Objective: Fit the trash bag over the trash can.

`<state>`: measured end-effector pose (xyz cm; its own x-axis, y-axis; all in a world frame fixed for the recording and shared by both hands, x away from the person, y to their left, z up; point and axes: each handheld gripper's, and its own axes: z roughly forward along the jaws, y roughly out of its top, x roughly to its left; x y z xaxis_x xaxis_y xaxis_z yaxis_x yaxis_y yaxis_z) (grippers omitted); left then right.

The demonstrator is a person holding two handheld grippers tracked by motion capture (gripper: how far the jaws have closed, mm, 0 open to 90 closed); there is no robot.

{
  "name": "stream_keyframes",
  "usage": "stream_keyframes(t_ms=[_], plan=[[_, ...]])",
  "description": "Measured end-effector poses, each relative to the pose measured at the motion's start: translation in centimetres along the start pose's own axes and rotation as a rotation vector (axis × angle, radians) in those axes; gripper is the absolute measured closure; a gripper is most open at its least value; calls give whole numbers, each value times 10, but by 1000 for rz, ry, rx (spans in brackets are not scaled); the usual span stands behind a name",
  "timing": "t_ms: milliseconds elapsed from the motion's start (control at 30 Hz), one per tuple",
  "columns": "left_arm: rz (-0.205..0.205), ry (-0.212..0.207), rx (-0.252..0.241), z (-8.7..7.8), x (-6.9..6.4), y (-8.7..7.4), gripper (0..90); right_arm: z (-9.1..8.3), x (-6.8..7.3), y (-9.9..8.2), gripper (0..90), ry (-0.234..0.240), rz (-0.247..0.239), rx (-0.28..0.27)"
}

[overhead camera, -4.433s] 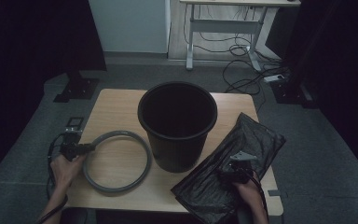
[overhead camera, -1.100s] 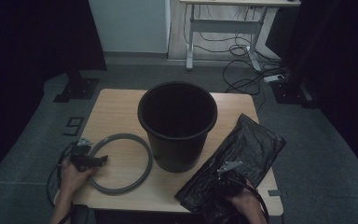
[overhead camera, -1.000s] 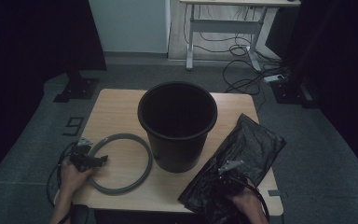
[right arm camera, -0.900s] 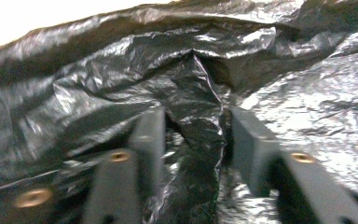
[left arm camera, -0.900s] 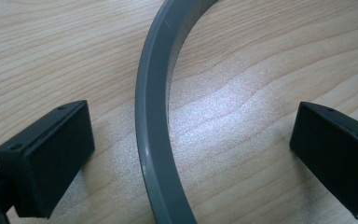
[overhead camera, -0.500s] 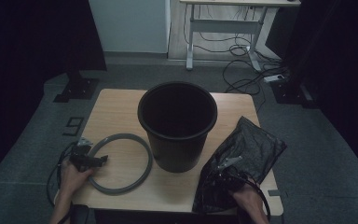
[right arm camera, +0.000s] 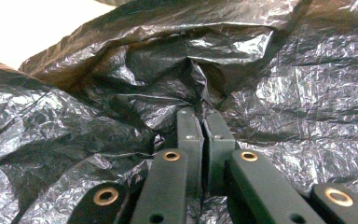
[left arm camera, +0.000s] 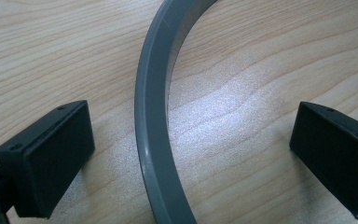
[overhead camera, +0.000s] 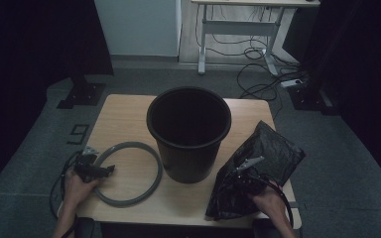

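Now your right gripper (right arm camera: 204, 122) has just pinched its fingers shut on the bag (overhead camera: 258, 171) and lifted it off the desk (overhead camera: 124, 116), ready for the bin (overhead camera: 188, 131), while your left gripper (overhead camera: 95, 169) waits open astride the ring (left arm camera: 151, 135).

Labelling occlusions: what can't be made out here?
- Bin floor: high view, too dark to see.
- Table under the bag: hidden by the plastic.
- Ring: left gripper view, cut off by the frame edges.
- How much film the right tongs pinch: right gripper view, hidden by folds.

The high view looks forward and down on the bin (overhead camera: 189, 133); both gripper views sit close, sharing its ring (left arm camera: 154, 140) and bag (right arm camera: 270, 88).
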<state>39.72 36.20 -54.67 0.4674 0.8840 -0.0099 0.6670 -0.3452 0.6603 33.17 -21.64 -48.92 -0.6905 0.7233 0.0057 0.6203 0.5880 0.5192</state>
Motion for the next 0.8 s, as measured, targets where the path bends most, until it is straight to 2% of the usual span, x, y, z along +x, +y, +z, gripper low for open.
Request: stream_keyframes(t_ms=[300, 800], plan=[[0, 0, 0, 0, 0, 0, 0, -12, -14, 7, 864, 16, 29, -14], [0, 0, 0, 0, 0, 0, 0, -37, -34, 33, 859, -13, 32, -27]])
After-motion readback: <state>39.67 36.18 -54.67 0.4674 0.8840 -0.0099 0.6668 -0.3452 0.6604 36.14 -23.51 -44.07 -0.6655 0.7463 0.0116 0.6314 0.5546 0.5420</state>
